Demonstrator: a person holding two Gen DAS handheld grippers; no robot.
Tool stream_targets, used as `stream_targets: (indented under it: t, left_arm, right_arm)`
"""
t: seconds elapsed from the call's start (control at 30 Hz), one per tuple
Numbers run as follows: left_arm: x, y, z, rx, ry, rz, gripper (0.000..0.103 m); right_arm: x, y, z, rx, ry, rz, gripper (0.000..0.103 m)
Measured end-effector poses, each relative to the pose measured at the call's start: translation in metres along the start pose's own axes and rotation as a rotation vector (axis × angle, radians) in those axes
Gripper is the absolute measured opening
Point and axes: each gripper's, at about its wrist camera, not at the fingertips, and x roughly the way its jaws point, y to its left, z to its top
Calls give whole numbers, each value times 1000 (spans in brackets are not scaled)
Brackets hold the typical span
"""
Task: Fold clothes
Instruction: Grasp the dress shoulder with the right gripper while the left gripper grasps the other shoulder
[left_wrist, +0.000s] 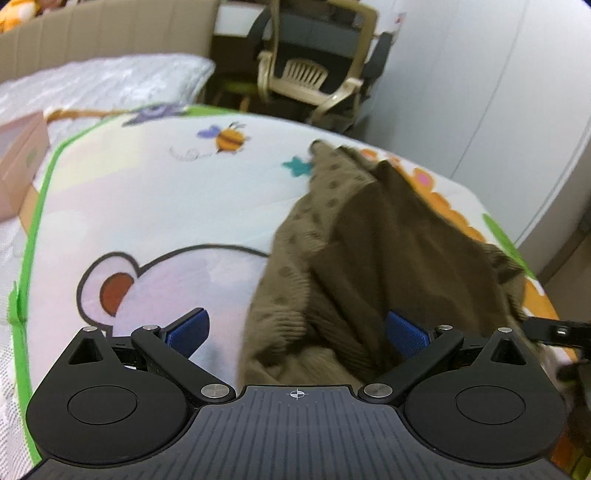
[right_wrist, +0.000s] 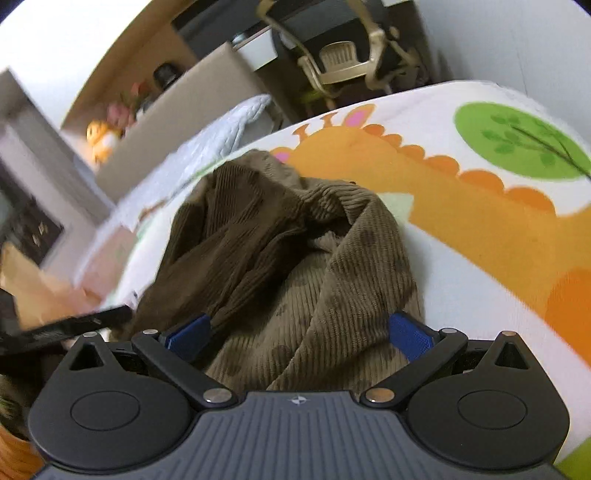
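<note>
Left wrist view: the left gripper (left_wrist: 295, 334) is spread wide, nothing pinched, with the crumpled brown corduroy garment (left_wrist: 369, 251) ahead and to its right on the cartoon play mat (left_wrist: 166, 206). The right gripper (right_wrist: 297, 334) is equally spread, the garment bunched just ahead between its fingers. Best to find a hem and pinch one layer only. A pink box (left_wrist: 18, 173) lies far left, a chair (left_wrist: 314, 74) beyond
</note>
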Motion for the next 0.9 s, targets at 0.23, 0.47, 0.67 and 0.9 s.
stream_targets:
  t: [0.23,0.47,0.67,0.9]
  left_arm:
    - [16,18,-3,-80,41,-73,103]
    - [17,18,2,-71,84,-95,103]
    - [20,13,9,-85,37,-136,85]
    - [20,-7,-1,12,41,-79,46]
  right_arm:
    - [-4,17,3,-228,-13,-44,103]
    - [-6,31,43,-438,-191,-148,88]
    - [45,7,86,-300,-83,-116,70]
    - [66,13,58,-365,2,-87,43]
